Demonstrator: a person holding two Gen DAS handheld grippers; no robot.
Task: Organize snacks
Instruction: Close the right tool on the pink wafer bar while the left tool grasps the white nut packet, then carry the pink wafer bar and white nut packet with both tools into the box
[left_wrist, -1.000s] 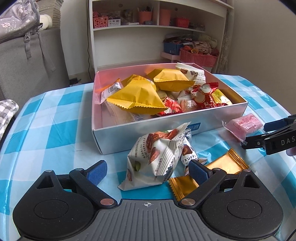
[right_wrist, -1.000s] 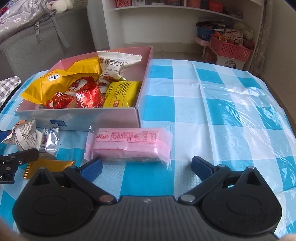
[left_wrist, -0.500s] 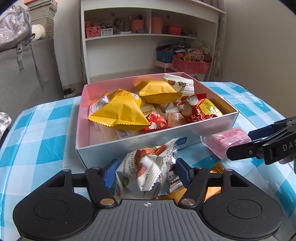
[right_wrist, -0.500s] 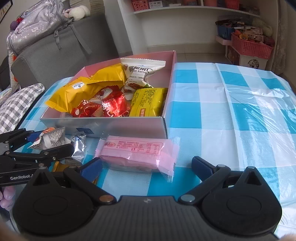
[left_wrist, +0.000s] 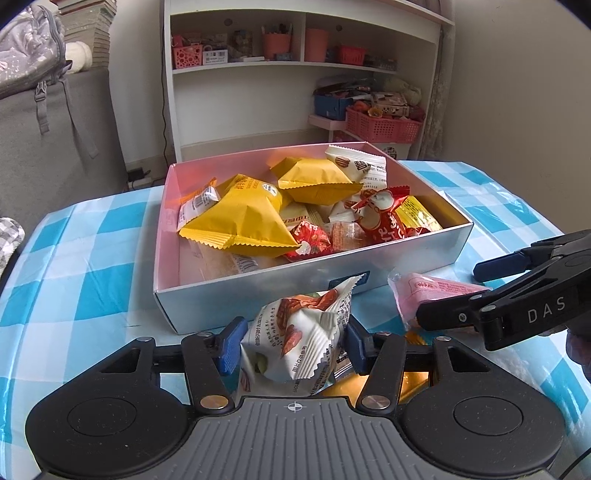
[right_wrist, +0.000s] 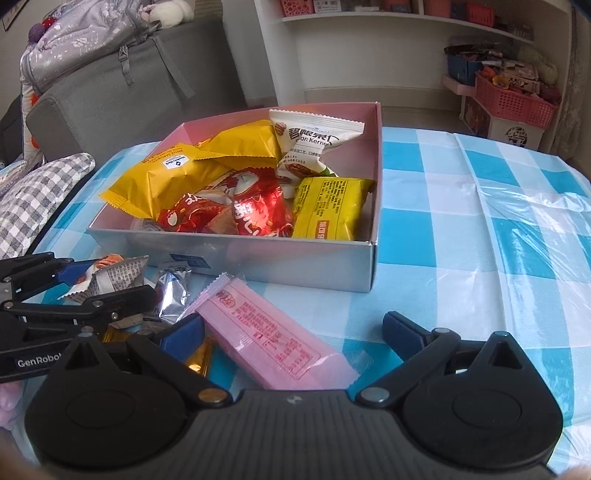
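Observation:
A white nut snack packet (left_wrist: 303, 339) sits between the blue pads of my left gripper (left_wrist: 291, 345). Its jaws are closing and the pads press on the packet's sides. My right gripper (right_wrist: 293, 330) is open around a pink wafer packet (right_wrist: 273, 332) that lies slantwise on the blue checked tablecloth; the right pad stands well apart from it. An open silver box (left_wrist: 258, 291) with a pink inside holds several yellow, red and white snack bags. In the right wrist view the left gripper (right_wrist: 110, 286) holds the packet in front of the box (right_wrist: 295, 262).
A gold packet (right_wrist: 199, 360) and a silver foil packet (right_wrist: 171, 291) lie on the cloth between the grippers. Behind the table stand a white shelf (left_wrist: 295, 66), a pink basket (right_wrist: 513, 99) and a grey sofa (right_wrist: 110, 96) with a backpack. A checked cushion (right_wrist: 33, 199) lies off the table's left edge.
The left jaws came in from wide open onto the white nut packet. The right gripper tipped and came closer over the pink packet, which now lies slantwise between its fingers.

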